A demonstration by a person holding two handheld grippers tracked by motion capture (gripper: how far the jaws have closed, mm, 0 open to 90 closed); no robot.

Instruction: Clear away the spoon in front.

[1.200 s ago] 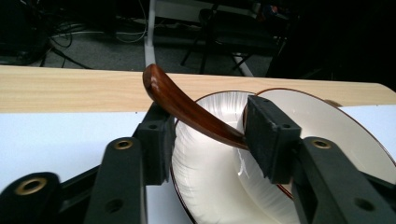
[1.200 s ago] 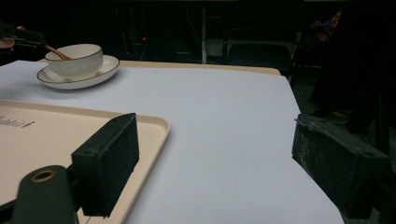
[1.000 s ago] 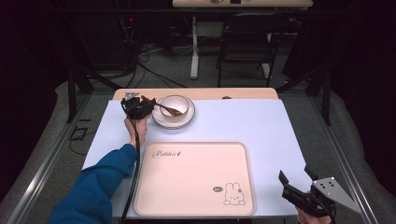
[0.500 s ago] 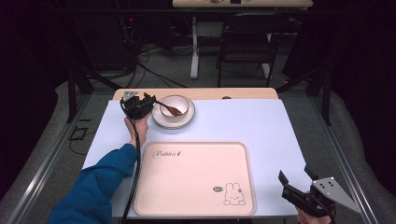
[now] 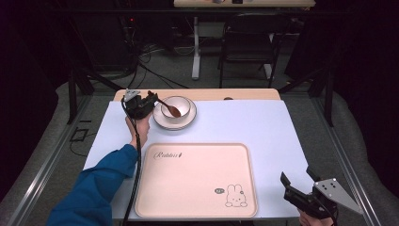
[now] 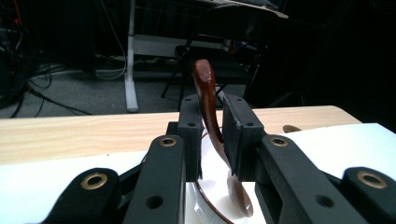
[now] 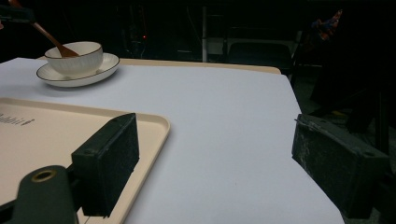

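A white bowl [image 5: 178, 104] stands on a white saucer [image 5: 175, 124] at the far left of the table. A brown wooden spoon [image 5: 170, 108] leans in the bowl with its handle up and to the left. My left gripper [image 5: 149, 98] is at that handle. In the left gripper view its jaws [image 6: 212, 112] have just been closing and now press the spoon handle [image 6: 205, 81] from both sides. My right gripper [image 5: 295, 175] rests at the near right corner of the table, its jaws [image 7: 224, 154] wide apart with nothing between them.
A cream tray [image 5: 197, 179] with a rabbit print lies at the near middle of the pale blue mat; its corner [image 7: 154, 123] is beside my right gripper. A wooden table edge runs behind the bowl. Chairs and cables stand beyond the table.
The left gripper's jaws have drawn in on the spoon handle, and the hand has barely shifted. The right gripper has not moved.
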